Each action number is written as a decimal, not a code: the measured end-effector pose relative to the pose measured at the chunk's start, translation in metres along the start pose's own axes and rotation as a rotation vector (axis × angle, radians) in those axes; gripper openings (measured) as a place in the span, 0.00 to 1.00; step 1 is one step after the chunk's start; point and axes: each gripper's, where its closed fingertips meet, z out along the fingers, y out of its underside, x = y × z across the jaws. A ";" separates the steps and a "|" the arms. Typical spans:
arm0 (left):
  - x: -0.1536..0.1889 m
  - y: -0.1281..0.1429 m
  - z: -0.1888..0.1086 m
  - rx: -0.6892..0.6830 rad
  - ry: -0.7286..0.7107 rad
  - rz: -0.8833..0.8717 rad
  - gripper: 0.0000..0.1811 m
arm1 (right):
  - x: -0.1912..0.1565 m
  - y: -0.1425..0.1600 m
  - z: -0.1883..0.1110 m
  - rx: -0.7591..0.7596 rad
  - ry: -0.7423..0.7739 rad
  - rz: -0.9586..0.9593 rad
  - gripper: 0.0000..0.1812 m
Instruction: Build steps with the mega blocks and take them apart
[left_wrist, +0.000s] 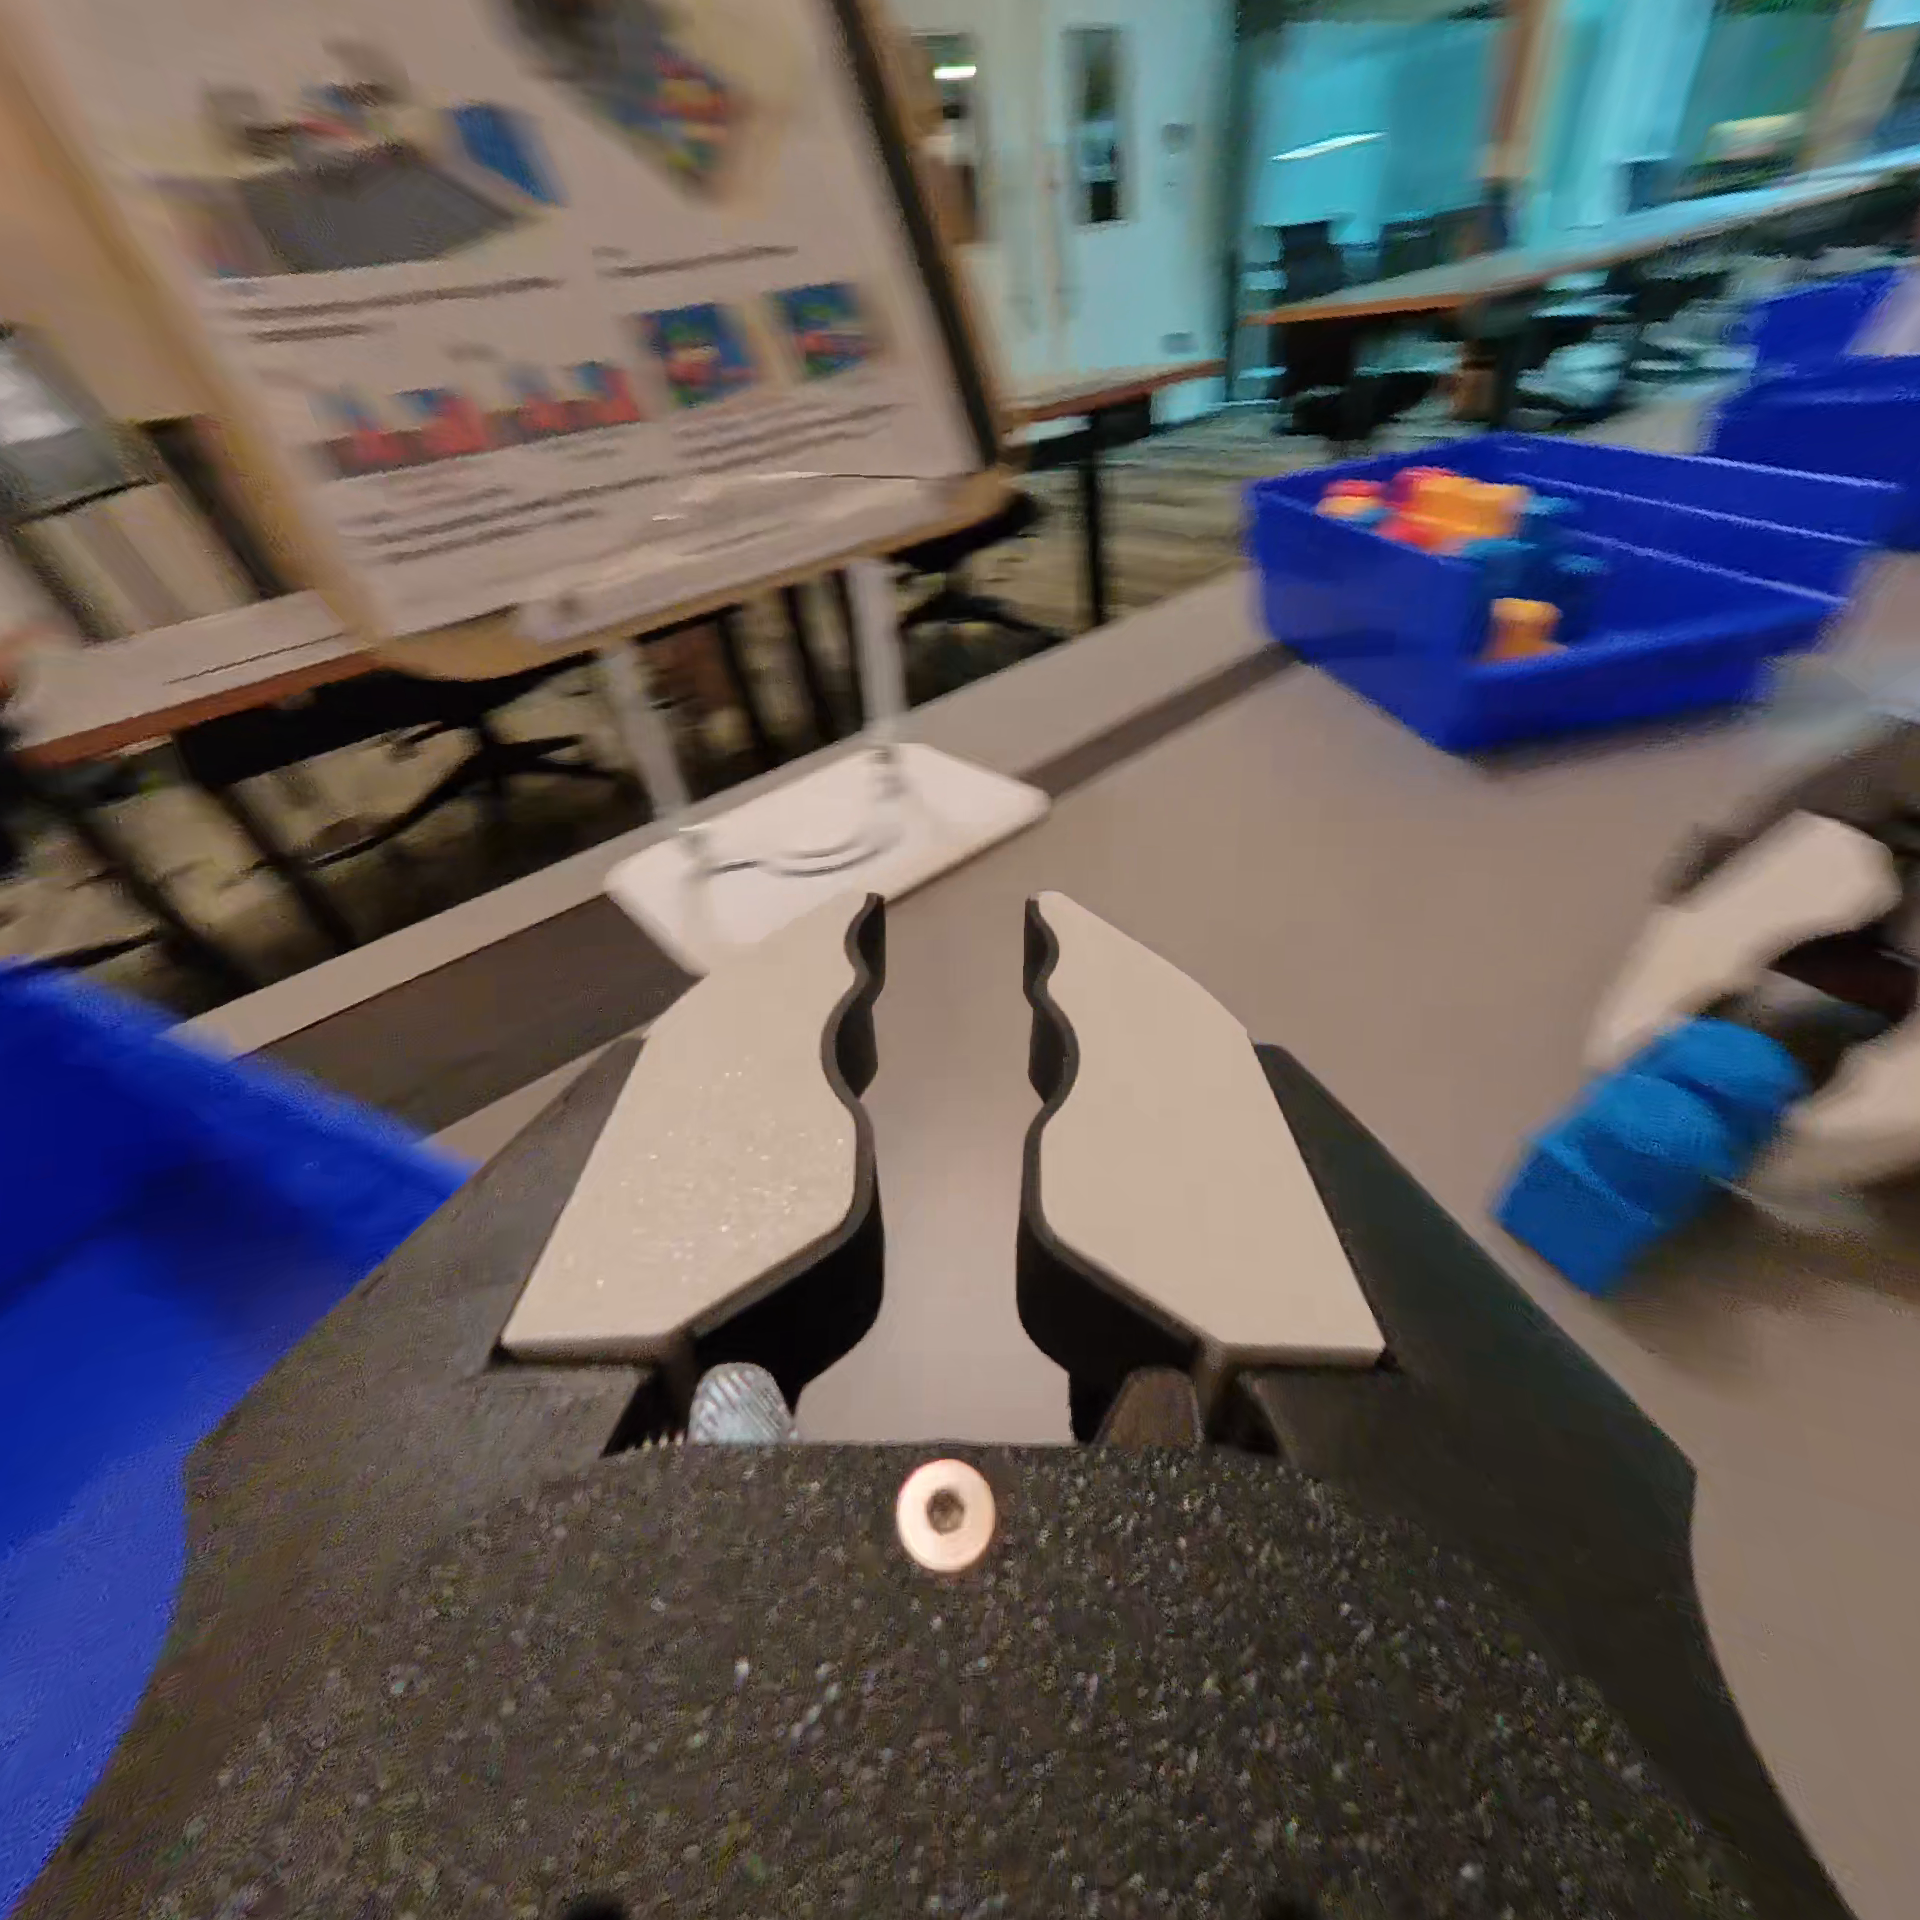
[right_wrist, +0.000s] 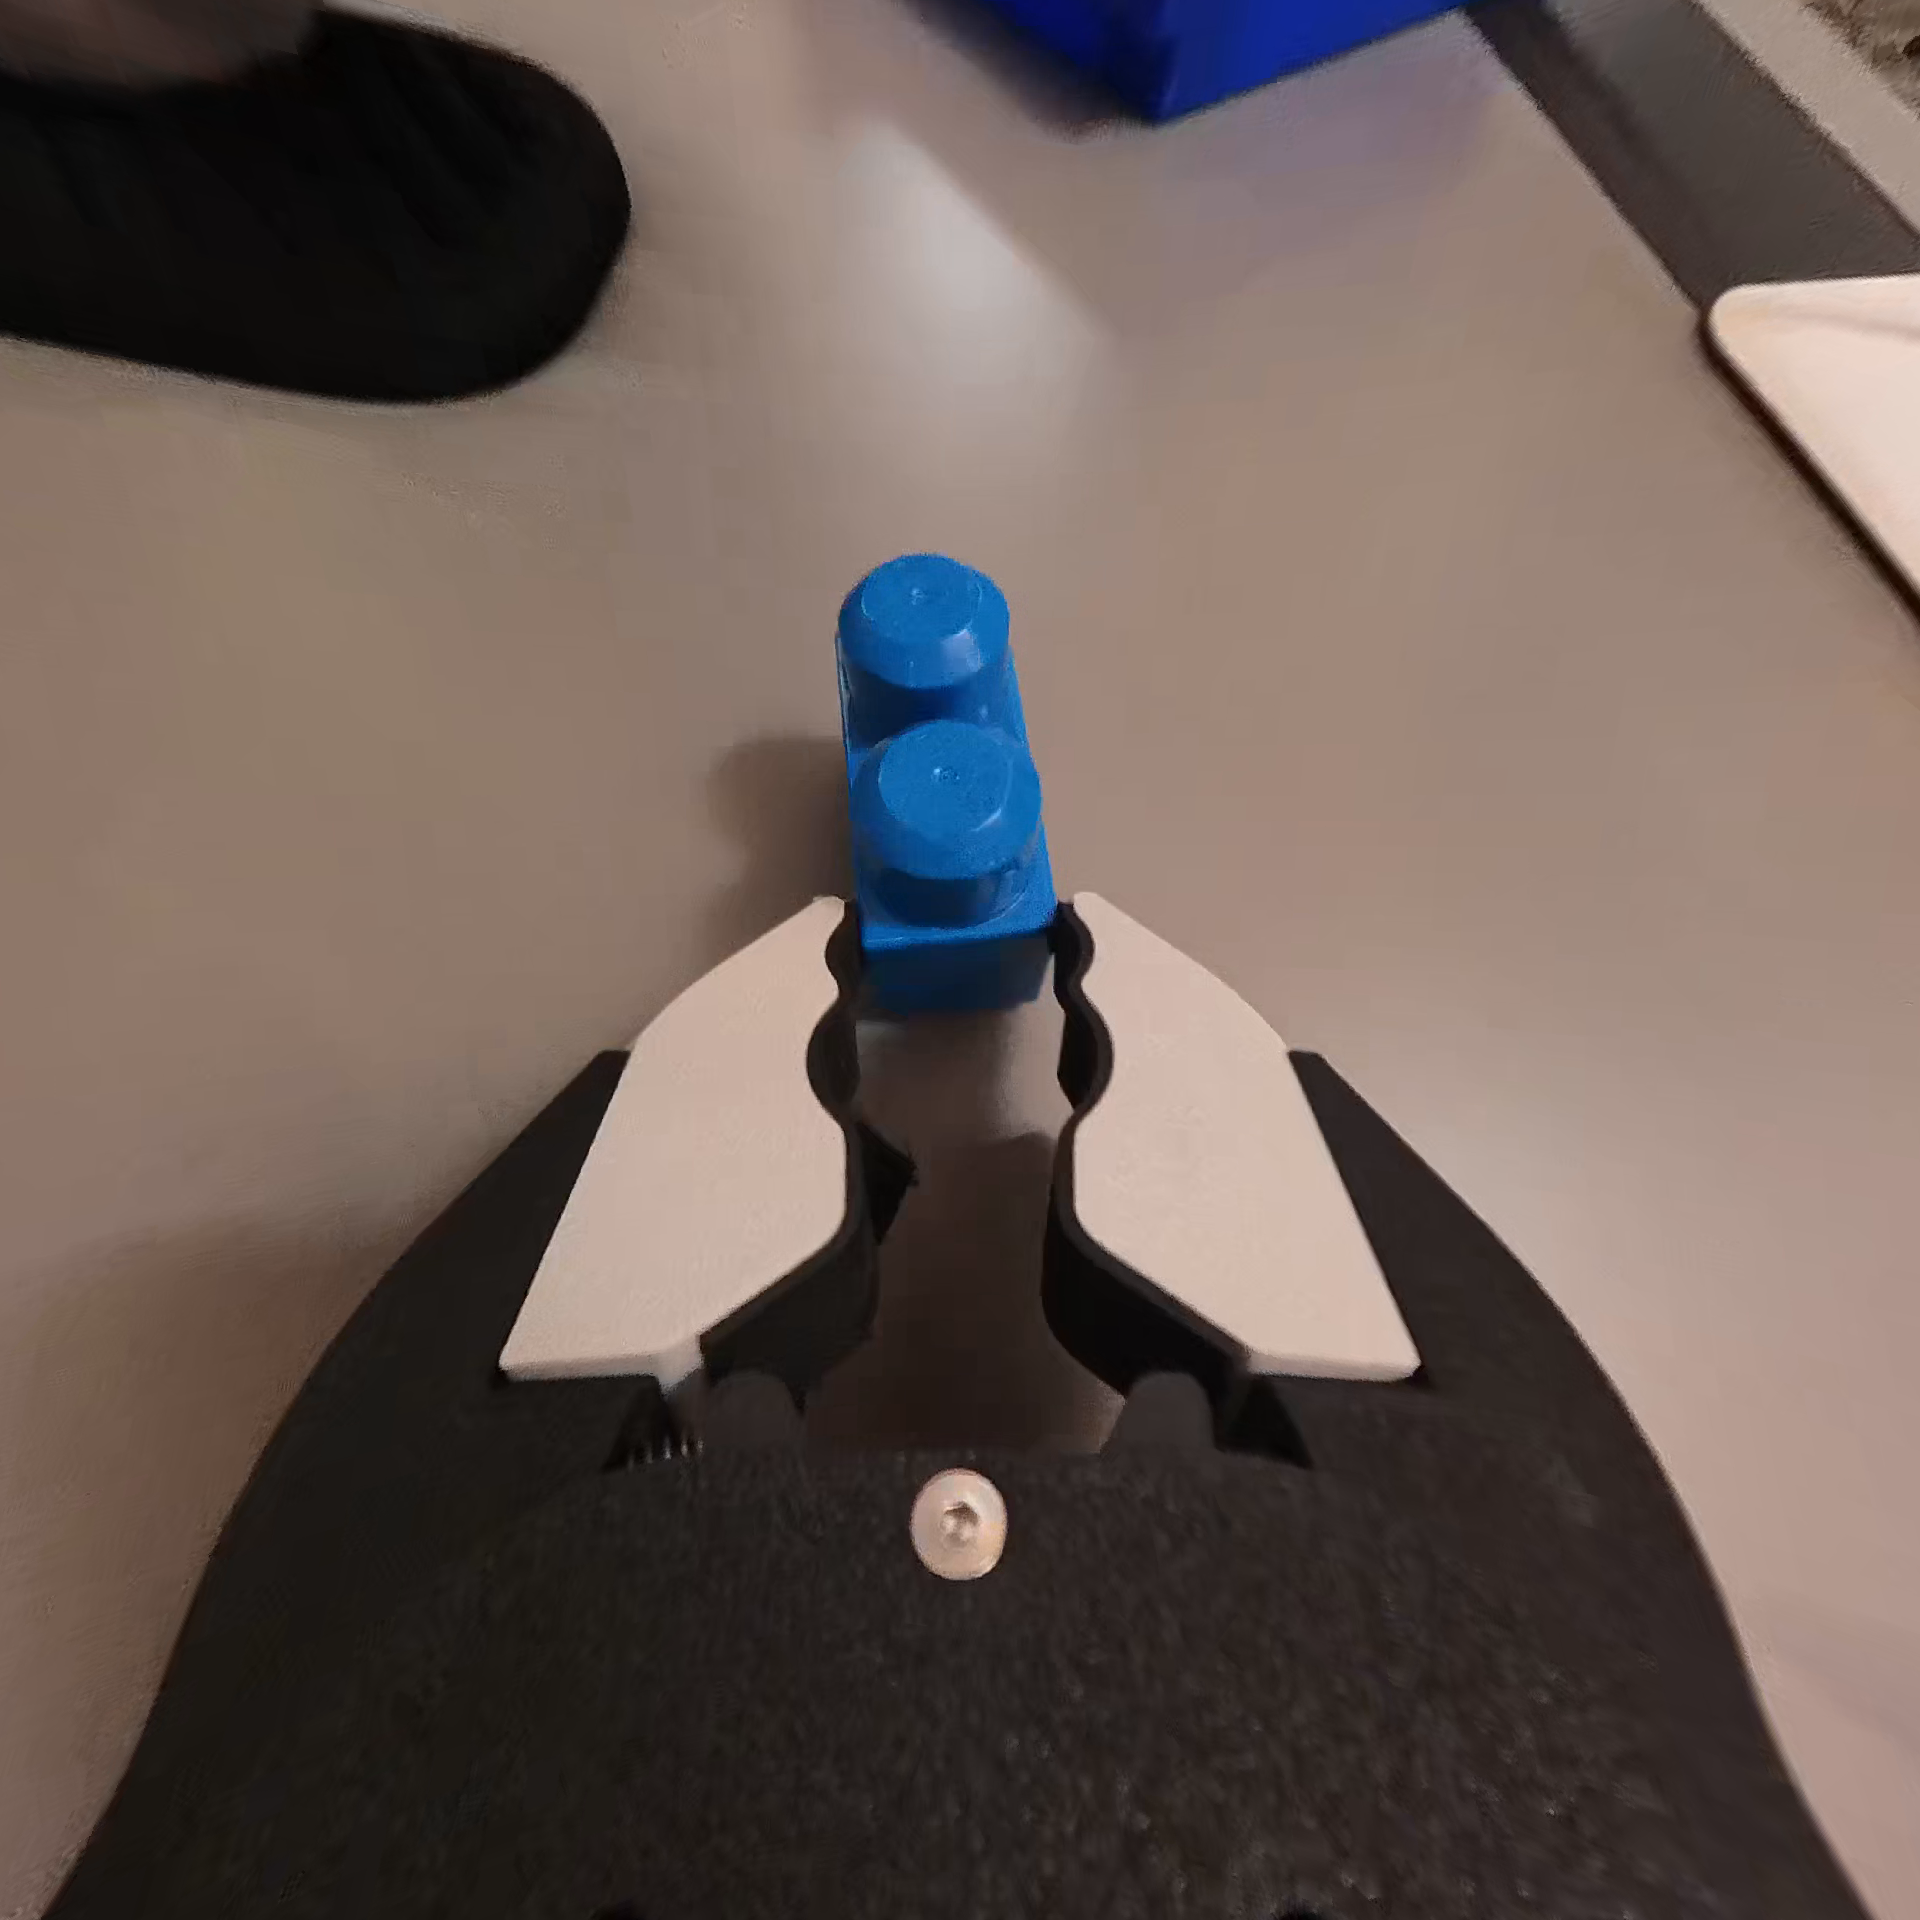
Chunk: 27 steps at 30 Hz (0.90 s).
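Across both views runs the grey table (left_wrist: 1299, 831), the largest thing in sight, with a dark strip along its far edge. Behind it in the left wrist view leans a big board (left_wrist: 540, 312) carrying blurred pictures and print. On the table's far right sits a blue bin (left_wrist: 1558, 665) divided into compartments, holding a jumble of orange, red and blue blocks (left_wrist: 1444, 514); a single orange block (left_wrist: 1522, 627) stands in a nearer compartment. Another blue bin (left_wrist: 94, 1299) fills the left edge of that view, close beside the left gripper. A white flat plate (left_wrist: 831, 842) lies at the table's far edge, just beyond the left gripper's tips.

The left gripper (left_wrist: 954, 925) hangs over bare table, its jaws parted by a narrow gap with nothing between them.

The right gripper (right_wrist: 958, 920) has its jaws closed on the near end of a blue two-stud mega block (right_wrist: 940, 790), which is upright with studs up and points away from the camera; whether it rests on the table or is just above it I cannot tell. From the left wrist view the same block (left_wrist: 1642, 1143) shows blurred at the right, low by the table, between the right gripper's white fingers (left_wrist: 1766, 914).
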 end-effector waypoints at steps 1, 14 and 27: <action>-0.025 -0.001 -0.005 -0.006 -0.096 -0.017 0.14 | -0.001 0.002 0.001 -0.013 -0.001 0.002 0.19; -0.142 0.103 -0.030 -0.597 -0.218 -0.298 0.26 | 0.013 -0.019 -0.030 0.155 -0.006 0.113 0.30; -0.158 0.120 -0.020 -0.611 -0.293 -0.266 0.16 | 0.020 -0.020 -0.038 0.197 0.031 0.126 0.27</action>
